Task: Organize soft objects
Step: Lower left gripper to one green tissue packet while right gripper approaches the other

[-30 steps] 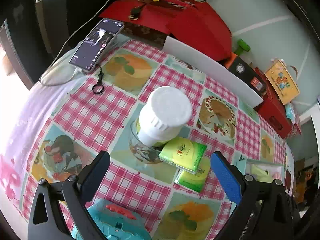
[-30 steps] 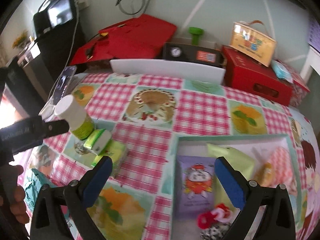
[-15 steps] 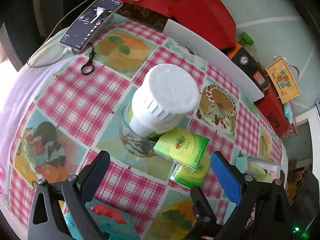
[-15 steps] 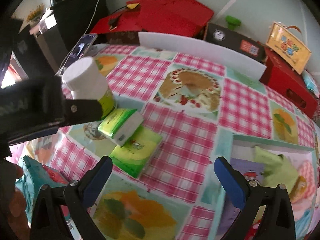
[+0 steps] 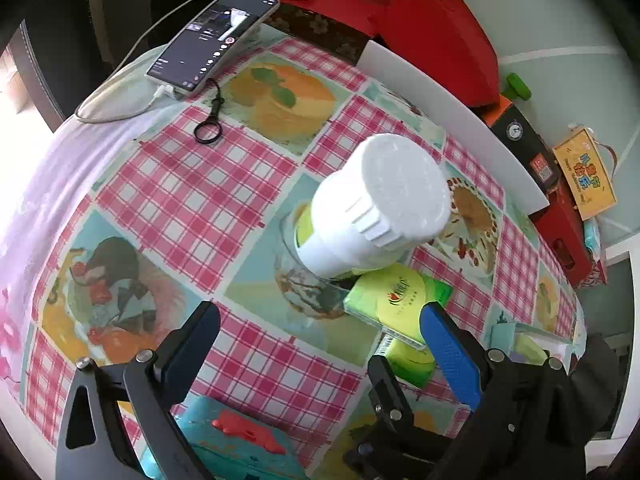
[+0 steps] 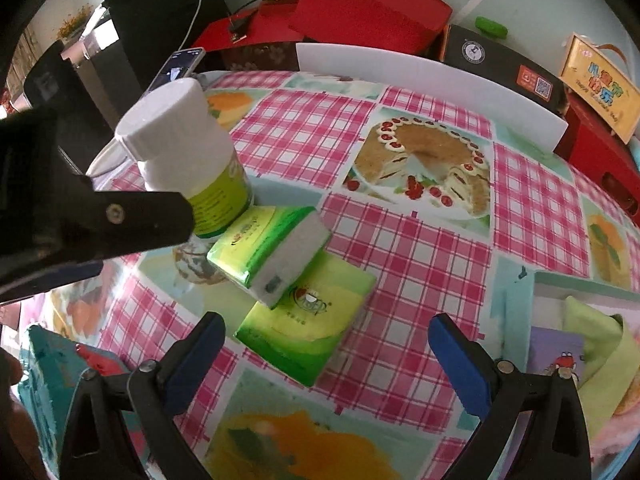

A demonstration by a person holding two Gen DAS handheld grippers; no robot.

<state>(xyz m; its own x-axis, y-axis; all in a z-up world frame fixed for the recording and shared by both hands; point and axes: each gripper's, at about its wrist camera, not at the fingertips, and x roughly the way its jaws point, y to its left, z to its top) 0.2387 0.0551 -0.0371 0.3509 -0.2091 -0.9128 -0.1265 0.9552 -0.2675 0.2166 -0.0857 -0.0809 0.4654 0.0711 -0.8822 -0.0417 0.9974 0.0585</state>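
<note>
Two green tissue packs (image 6: 288, 288) lie stacked mid-bench, upper one (image 6: 268, 252) tilted against white bottle (image 6: 188, 152), long axes running near-left to far-right. Open cloth right of them. Left gripper (image 5: 316, 340) and right gripper (image 6: 326, 354) jaws spread, empty.

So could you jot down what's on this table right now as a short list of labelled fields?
surface: checked tablecloth with food pictures
tissue packs: two green tissue packs, the upper pack lying tilted across the lower pack
bottle: white-capped bottle, upright, right beside the upper pack
tray: at right, tray holding soft items, including a green pouch
phone: smartphone at the far edge, cable plugged in
left hand-held gripper: open, empty, by the bottle
right hand-held gripper: open, empty, over the lower pack
</note>
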